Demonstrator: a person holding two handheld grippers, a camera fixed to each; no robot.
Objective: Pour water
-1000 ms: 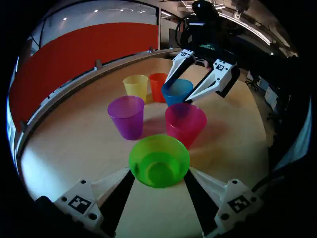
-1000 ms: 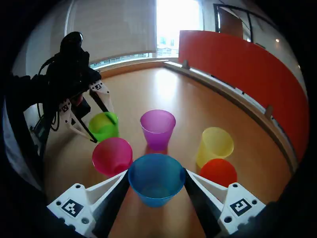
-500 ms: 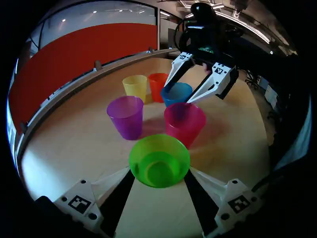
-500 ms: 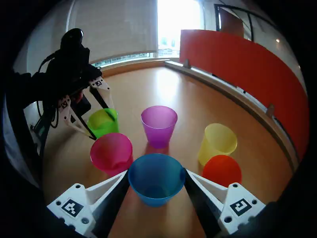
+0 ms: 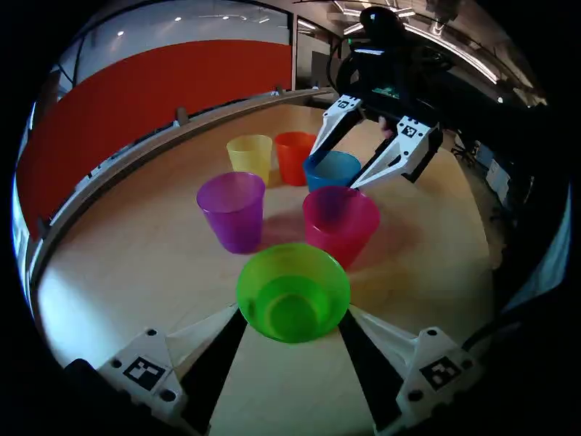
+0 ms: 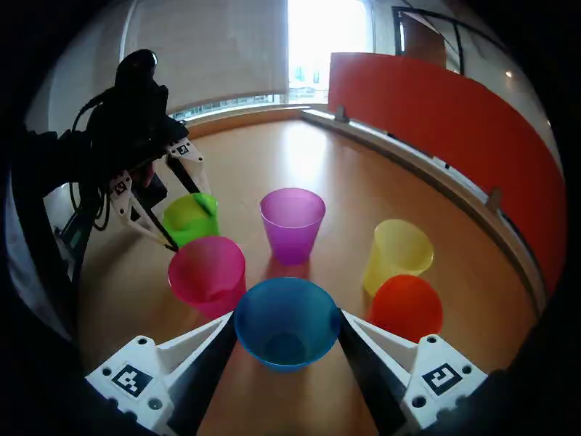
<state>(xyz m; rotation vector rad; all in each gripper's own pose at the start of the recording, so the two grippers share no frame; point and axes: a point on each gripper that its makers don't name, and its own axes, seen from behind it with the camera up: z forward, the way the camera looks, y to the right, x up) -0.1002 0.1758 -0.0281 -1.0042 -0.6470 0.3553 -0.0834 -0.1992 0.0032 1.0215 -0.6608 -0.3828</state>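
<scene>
My left gripper (image 5: 293,312) is shut on a green cup (image 5: 293,301), held upright close to the camera. Past it on the wooden table (image 5: 145,254) stand a pink cup (image 5: 340,221), a purple cup (image 5: 232,211), a yellow cup (image 5: 249,156) and an orange cup (image 5: 294,154). My right gripper (image 6: 287,320) is shut on a blue cup (image 6: 287,323); the left gripper view shows that right gripper (image 5: 332,171) behind the pink cup, around the blue cup (image 5: 332,167). In the right gripper view the left gripper (image 6: 190,227) grips the green cup (image 6: 190,218). Whether either cup holds water I cannot tell.
A long orange wall panel (image 5: 145,94) runs along the table's far edge (image 5: 218,112). A person's hand and dark sleeve (image 6: 123,131) hold the left gripper. In the right gripper view the pink cup (image 6: 208,272), purple cup (image 6: 292,221), yellow cup (image 6: 398,251) and orange cup (image 6: 407,305) ring the blue one.
The right gripper with the blue cup has shifted slightly towards the pink cup's right side. The green cup stays put in the left gripper. The other cups have not moved.
</scene>
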